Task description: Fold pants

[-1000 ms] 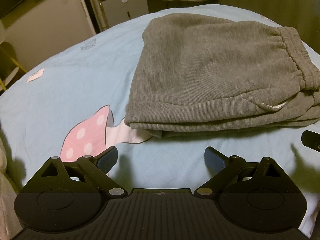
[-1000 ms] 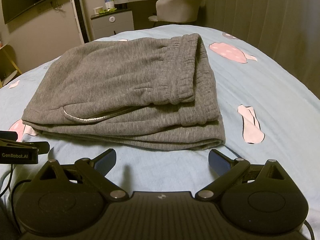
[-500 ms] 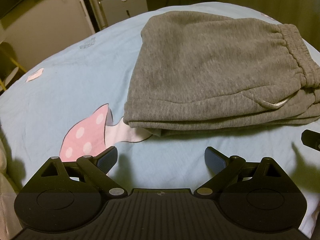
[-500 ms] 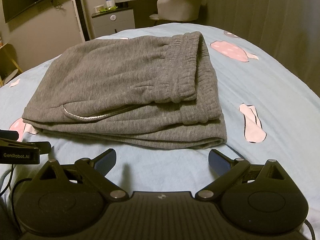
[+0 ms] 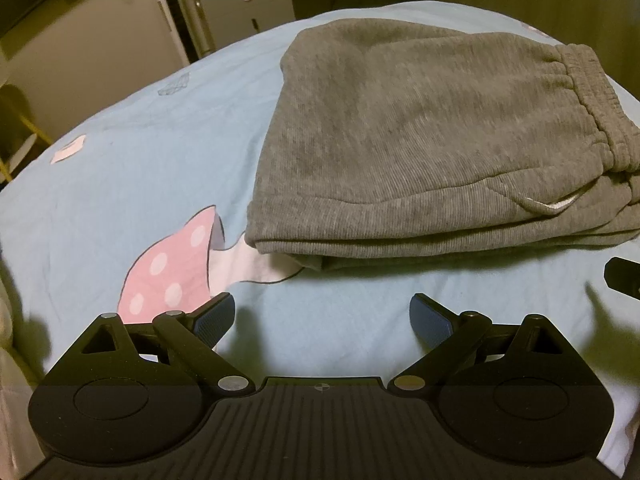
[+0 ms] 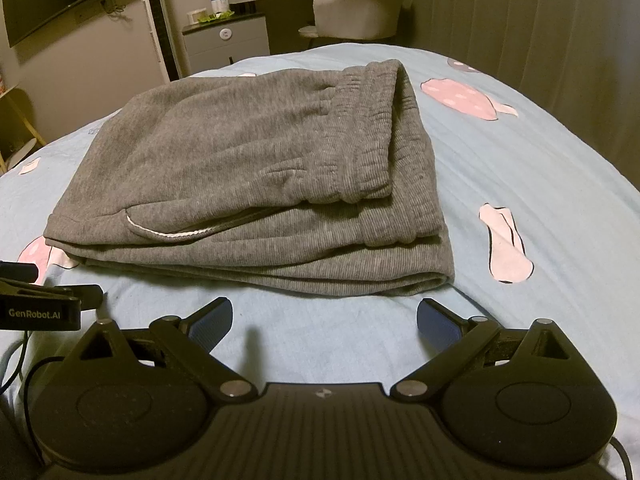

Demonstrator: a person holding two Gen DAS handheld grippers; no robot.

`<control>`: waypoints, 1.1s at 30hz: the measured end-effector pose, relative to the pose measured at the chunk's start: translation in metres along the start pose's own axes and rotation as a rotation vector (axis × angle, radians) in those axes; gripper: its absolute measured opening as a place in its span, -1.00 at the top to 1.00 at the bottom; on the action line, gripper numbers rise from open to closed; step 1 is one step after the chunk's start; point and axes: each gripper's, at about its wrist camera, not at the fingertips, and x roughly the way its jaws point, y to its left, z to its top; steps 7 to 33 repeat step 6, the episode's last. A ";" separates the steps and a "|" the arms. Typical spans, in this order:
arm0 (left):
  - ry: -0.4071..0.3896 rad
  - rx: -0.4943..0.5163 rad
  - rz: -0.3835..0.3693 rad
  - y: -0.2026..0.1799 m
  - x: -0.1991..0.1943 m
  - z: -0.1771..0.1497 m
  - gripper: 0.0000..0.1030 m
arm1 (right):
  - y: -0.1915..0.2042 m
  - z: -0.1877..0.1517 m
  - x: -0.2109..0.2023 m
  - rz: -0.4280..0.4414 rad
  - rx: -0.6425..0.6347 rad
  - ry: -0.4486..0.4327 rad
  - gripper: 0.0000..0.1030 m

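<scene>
Grey sweatpants (image 5: 420,152) lie folded in a flat stack on a light blue bedsheet (image 5: 152,152), with the elastic waistband on the right and a white-edged pocket near the front. In the right wrist view the same pants (image 6: 240,184) fill the middle, waistband folded over on top. My left gripper (image 5: 322,318) is open above the sheet, just in front of the stack's near left corner, holding nothing. My right gripper (image 6: 324,320) is open too, in front of the stack's near edge and apart from it.
The bedsheet (image 6: 520,168) carries pink mushroom prints (image 5: 172,268). A grey cabinet (image 6: 226,42), a tall white panel (image 6: 154,20) and a pale chair (image 6: 360,12) stand beyond the bed. The other gripper's body (image 6: 38,306) shows at the left edge.
Both grippers have drawn back slightly from the folded pants, and the left view has tilted a little. The jaws stay open and the pants have not moved.
</scene>
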 end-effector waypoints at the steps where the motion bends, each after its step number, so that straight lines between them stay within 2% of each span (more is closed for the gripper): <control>1: 0.000 -0.001 0.000 0.000 0.000 0.000 -0.90 | 0.000 0.000 0.000 0.000 0.000 0.000 -0.92; 33: 0.005 -0.011 0.007 0.001 0.001 0.001 -0.90 | 0.000 0.000 0.000 0.000 0.000 0.000 -0.92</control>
